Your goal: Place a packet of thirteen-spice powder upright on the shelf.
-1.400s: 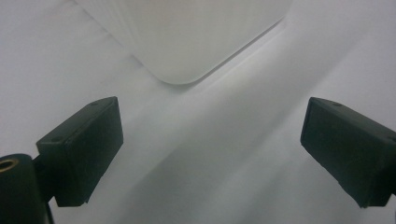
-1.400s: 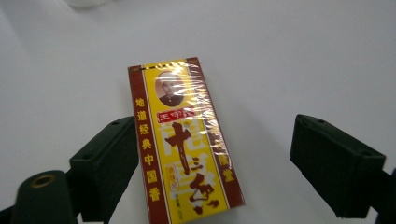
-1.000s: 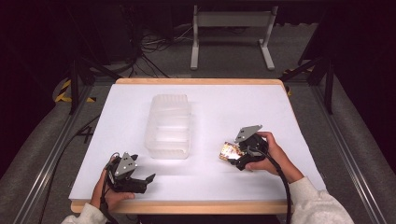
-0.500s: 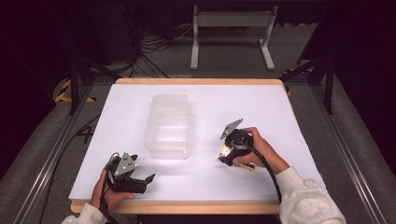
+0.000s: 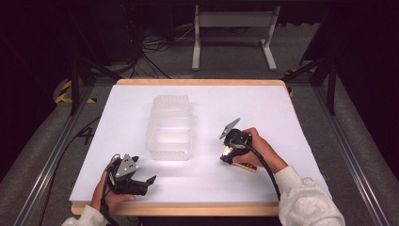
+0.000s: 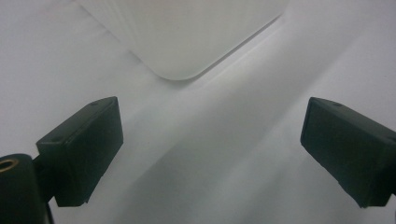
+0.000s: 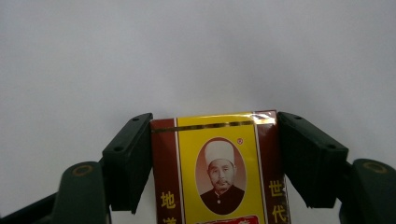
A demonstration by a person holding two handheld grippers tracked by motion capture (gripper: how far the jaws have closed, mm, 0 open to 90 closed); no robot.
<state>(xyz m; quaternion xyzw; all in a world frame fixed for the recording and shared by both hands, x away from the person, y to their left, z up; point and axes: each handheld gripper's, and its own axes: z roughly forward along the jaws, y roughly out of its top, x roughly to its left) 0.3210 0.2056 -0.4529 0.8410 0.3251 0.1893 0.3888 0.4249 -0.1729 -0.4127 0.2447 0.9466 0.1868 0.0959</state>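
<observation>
1. The right gripper [image 5: 231, 149] grips a red-and-yellow packet [image 7: 217, 172] between its fingers [image 7: 128, 161], low over the white tabletop [image 5: 282, 117].
2. The packet bears yellow Chinese characters, including 地 and 世代, around an oval portrait.
3. The left gripper [image 5: 141, 183] rests with fingers [image 6: 81, 149] wide apart and empty, near a clear plastic container [image 5: 170, 127].

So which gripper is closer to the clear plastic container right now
Roughly even, left slightly nearer. The left gripper sits just in front of the container's near corner; the right gripper, clamping a box, is off its side.
</observation>
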